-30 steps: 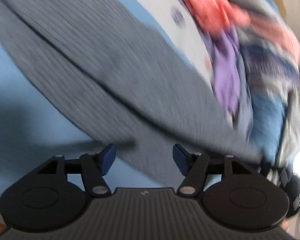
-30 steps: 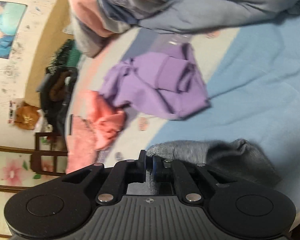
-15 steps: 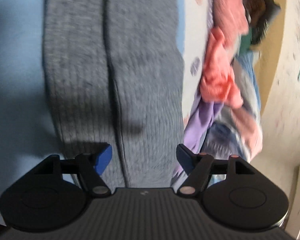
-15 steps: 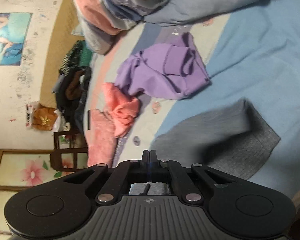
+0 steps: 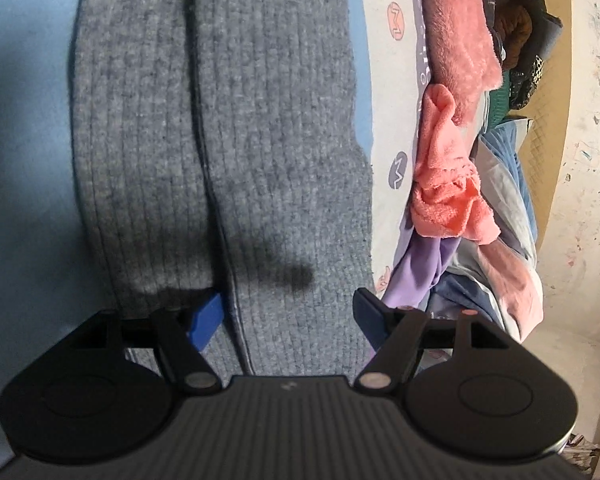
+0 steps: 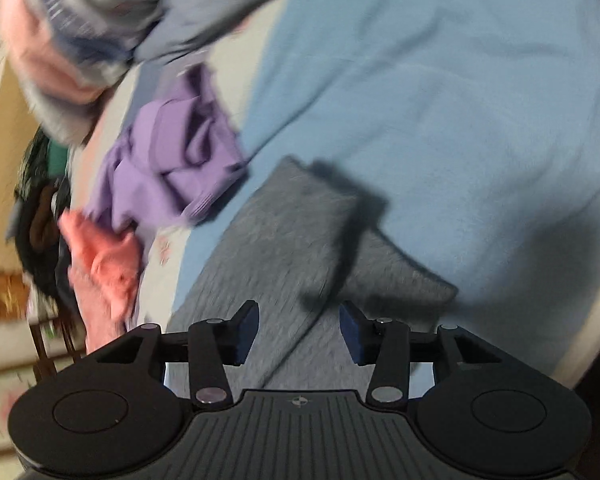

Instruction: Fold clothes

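The left wrist camera sits just behind the left gripper point(image 5: 288, 326) and looks down along its two fingers. It is very close to the gray knit cloth point(image 5: 236, 140), which fills the middle and runs up to 12 o'clock. The blue bed sheet point(image 5: 24, 140) is at 9 o'clock.

The right wrist camera sits just behind the right gripper point(image 6: 298, 332). It looks from farther back and the picture is blurry. The gray knit cloth point(image 6: 284, 248) is in the middle here.

Both views share the gray cloth, the purple cloth point(image 5: 424, 264) point(image 6: 172, 160), the pink cloth point(image 5: 444, 184) point(image 6: 104, 256) and the blue sheet point(image 6: 440, 100).
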Available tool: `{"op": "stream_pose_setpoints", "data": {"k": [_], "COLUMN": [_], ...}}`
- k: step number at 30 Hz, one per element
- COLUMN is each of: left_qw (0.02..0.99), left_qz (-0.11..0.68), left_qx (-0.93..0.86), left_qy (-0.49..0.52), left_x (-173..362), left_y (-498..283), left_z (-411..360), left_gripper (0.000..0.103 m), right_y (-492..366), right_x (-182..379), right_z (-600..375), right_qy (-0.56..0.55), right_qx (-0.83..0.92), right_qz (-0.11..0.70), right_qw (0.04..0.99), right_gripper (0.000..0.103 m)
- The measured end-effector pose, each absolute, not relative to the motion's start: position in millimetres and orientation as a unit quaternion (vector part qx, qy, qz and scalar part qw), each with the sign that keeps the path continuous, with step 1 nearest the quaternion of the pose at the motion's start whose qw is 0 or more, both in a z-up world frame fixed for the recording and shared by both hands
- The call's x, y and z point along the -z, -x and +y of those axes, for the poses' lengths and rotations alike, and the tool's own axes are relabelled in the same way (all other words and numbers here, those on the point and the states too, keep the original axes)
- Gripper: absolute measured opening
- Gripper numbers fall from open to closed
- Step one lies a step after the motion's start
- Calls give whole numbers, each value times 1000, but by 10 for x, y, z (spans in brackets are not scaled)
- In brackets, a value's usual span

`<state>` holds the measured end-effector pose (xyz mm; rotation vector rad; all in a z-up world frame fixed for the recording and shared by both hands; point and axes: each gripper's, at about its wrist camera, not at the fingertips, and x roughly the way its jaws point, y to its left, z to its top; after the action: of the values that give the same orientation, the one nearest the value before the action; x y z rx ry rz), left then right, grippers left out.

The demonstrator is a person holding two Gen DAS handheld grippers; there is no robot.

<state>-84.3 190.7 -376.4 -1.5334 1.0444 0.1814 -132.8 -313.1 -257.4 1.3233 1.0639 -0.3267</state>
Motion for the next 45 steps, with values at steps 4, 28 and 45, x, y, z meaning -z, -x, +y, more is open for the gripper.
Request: {"op": "stream_pose_setpoints", "data": {"k": [4, 28, 45], "left_qw": [596, 614, 665], "left_qz": [447, 429, 510], "left_qx": [-82, -89, -157], "left_qy": [662, 656, 522], "left_x": [3776, 3646, 3434], "left_y": [820, 825, 1187], "left_z": [1867, 1905, 2451], "left_gripper": [76, 6, 6], "right_y": [1208, 1598, 1721], "right_x": [2685, 1982, 2583], "right_z": [-3143, -3119, -2860], "right_qy": [-580, -648, -478], "right_qx": [167, 32, 94], "right_qz": [447, 414, 569], "right_qw": [660, 638, 662], "right_gripper": [38, 6, 6]}}
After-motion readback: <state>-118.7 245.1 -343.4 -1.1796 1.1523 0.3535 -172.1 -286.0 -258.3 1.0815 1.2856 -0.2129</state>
